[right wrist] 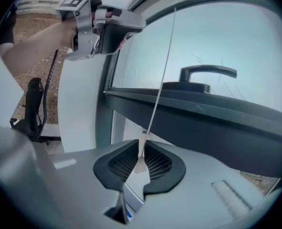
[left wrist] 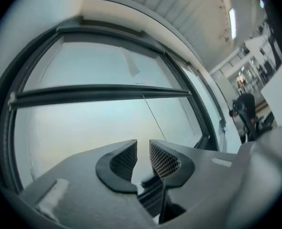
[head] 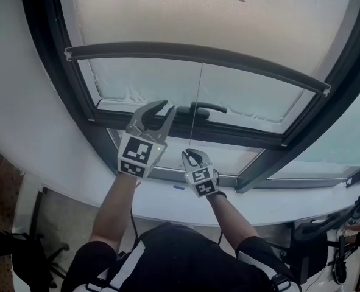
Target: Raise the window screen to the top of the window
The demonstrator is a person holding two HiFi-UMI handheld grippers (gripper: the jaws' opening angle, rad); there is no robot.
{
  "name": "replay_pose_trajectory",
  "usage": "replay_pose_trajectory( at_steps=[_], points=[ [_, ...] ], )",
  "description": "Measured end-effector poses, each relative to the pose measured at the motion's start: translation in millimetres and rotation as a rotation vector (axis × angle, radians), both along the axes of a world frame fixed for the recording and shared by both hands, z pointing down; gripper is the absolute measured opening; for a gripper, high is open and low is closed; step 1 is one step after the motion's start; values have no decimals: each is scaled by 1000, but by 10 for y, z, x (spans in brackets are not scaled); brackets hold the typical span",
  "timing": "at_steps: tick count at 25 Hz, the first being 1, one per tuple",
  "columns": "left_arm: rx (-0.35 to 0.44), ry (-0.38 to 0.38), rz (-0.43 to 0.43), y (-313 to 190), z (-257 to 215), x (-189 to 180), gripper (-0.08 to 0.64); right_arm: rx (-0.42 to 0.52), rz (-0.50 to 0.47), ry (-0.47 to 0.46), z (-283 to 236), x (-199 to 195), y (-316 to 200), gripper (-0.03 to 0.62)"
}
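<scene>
the window screen (head: pixel 216 17) is covering the upper part of the window. its bottom bar (head: pixel 198 55) is lying across the pane with its long axis running left to right, well above both grippers. in the left gripper view a good stretch of screen is showing between that bar (left wrist: pixel 98 93) and the top of the window frame (left wrist: pixel 107 30), so the raise is looking only partly done.

a thin pull cord (head: pixel 198 108) is dropping from the middle of the bar, almost straight down, to the right gripper (head: pixel 190 154). in its own view the right gripper (right wrist: pixel 141 144) is clenching the small tab at the cord's lower end. from there the pull cord (right wrist: pixel 162 75) is stretching up and away, passing left of the window handle (right wrist: pixel 207 73).

the left gripper (head: pixel 166 108) is sitting just left of the cord and a little higher than the right one, near the handle. in its own view the left gripper (left wrist: pixel 143 144) is standing released, jaws slightly apart with nothing between them, and the cord (left wrist: pixel 152 113) is running beyond them, clear of the pads.

the coming move is likely turning on this line: the bar is lying straight above the right gripper along the cord. the right hand is the only one joined to the screen, while the left is nearer the bar but touching nothing.
</scene>
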State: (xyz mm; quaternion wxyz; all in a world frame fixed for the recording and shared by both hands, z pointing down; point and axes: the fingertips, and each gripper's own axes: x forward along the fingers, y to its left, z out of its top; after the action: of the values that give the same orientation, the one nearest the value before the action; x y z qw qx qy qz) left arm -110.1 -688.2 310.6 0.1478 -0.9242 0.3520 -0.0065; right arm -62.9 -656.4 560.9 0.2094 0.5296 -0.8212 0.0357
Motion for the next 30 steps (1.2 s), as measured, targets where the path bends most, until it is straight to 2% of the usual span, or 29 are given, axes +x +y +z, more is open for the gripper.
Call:
replay_pose_trajectory(
  at_steps=[3, 5, 9, 14, 19, 25, 30],
  points=[
    [-153, 123, 76, 73, 256, -104, 84, -2, -38, 5, -52, -182, 181, 41],
    [-186, 140, 103, 106, 383, -134, 84, -4, -39, -20, -100, -224, 225, 40],
    [-200, 140, 132, 168, 486, -131, 84, 92, -12, -30, -322, -60, 158, 40],
    [-207, 149, 148, 204, 477, -124, 84, 202, 27, -89, -993, 100, 38, 41],
    [-217, 138, 154, 243, 527, -81, 84, 334, 39, -12, -1527, 194, -63, 41],
    [-243, 134, 176, 380, 660, -18, 84, 348, 45, -4, -1651, 219, -85, 41],
    [-271, 172, 166, 360, 678, -34, 84, 381, 38, -3, -1813, 196, -116, 41]
  ],
)
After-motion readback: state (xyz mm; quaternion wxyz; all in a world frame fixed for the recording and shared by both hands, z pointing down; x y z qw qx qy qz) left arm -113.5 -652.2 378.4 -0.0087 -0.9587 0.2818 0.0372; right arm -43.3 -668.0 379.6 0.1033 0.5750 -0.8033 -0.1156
